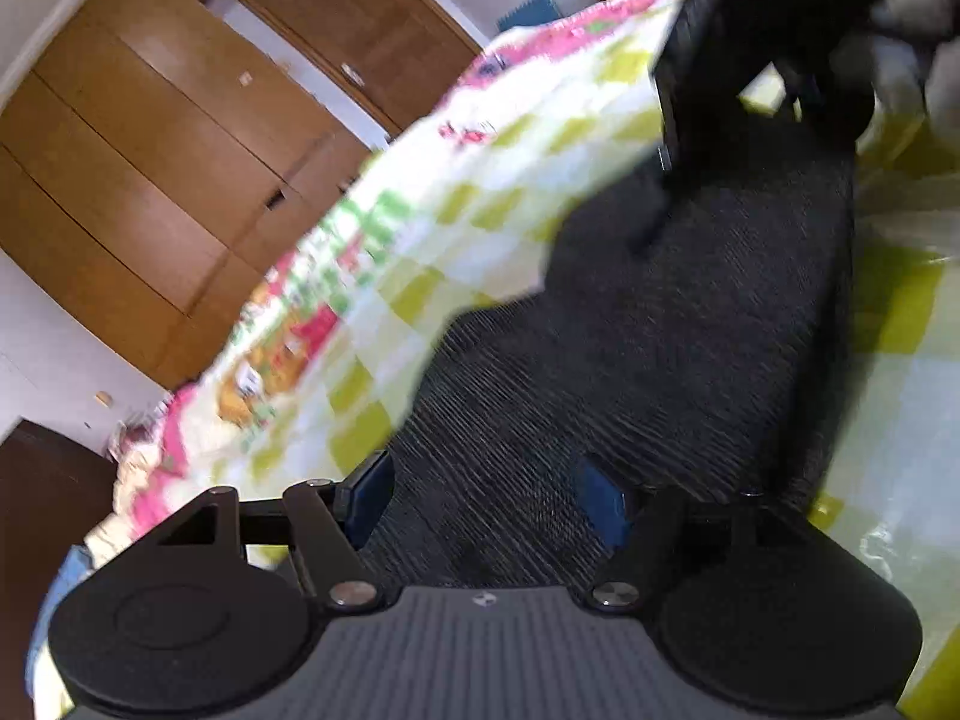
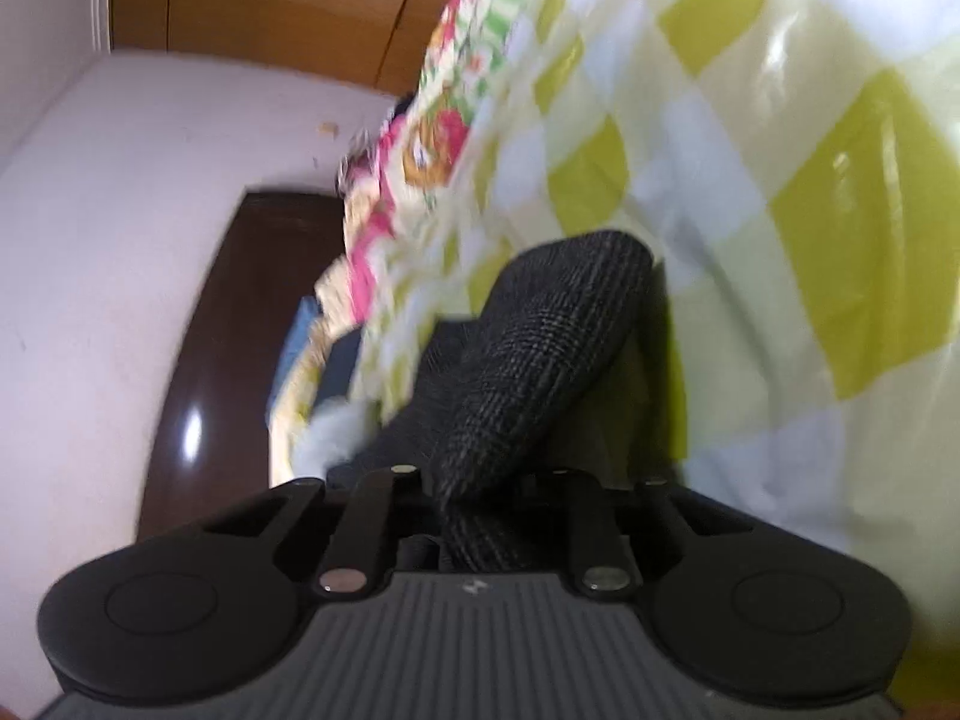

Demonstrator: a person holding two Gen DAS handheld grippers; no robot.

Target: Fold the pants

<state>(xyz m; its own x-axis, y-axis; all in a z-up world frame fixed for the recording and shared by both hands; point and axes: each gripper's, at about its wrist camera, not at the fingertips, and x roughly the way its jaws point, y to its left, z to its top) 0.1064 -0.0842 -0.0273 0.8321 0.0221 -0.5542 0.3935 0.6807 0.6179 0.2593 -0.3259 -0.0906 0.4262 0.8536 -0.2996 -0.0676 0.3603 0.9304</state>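
Black grippers (image 1: 489,501), seemingly blue pads (image 1: 603,507)

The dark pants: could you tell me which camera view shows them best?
The left wrist view: the pants lie spread across the checked cover. The right wrist view shows only a bunched fold in the right gripper.

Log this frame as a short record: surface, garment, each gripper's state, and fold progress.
surface: checked cloth, green and white
garment: dark pants lying on the cloth
left gripper: open, over the pants, fingers either side of the fabric, not pinching
right gripper: shut on a bunched part of the pants
background: wooden cabinets
fold progress: cannot tell; views blurred
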